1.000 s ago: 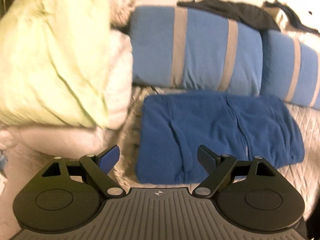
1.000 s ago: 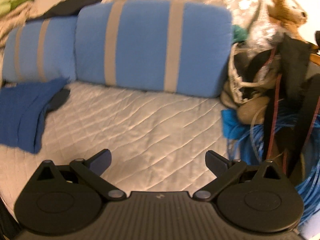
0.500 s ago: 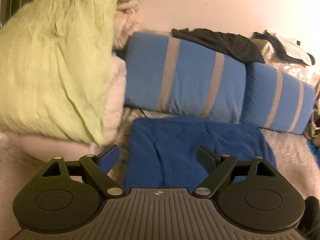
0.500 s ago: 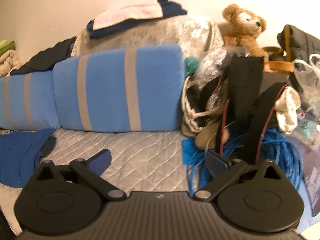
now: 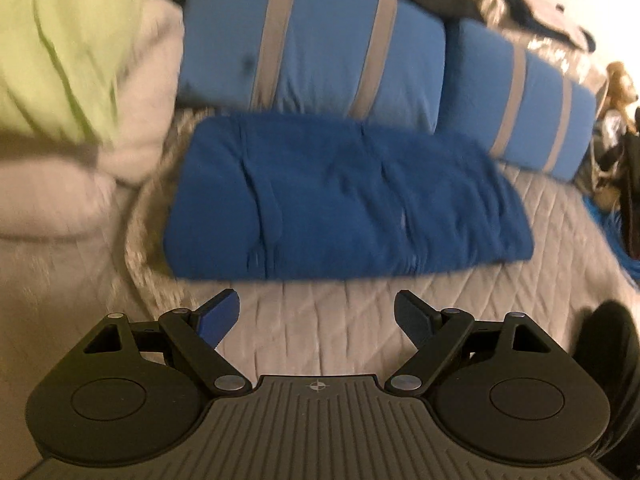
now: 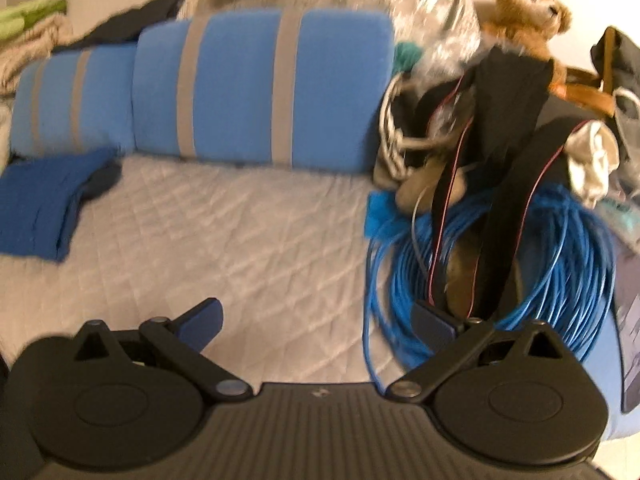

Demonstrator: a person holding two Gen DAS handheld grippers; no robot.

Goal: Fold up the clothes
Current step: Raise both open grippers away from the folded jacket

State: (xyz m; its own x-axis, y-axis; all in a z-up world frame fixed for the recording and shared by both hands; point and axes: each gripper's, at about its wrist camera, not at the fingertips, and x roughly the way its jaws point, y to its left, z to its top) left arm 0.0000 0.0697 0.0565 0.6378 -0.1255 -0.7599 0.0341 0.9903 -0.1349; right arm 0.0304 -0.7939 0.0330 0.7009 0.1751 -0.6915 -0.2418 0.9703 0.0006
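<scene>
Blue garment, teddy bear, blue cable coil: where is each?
Blue garment (image 5: 344,200), left wrist view, middle of the folded cloth.
Teddy bear (image 6: 520,4), right wrist view, its head.
Blue cable coil (image 6: 568,256), right wrist view, right side of the loops.

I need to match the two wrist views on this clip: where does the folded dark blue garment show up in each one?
Left wrist: the dark blue garment fills the middle of the picture, lying on the quilted cover beyond the open left gripper.
Right wrist: only its end shows, at the left edge, mid-height.
Shared landmark: the light blue pillows with grey stripes right behind the garment.
</scene>
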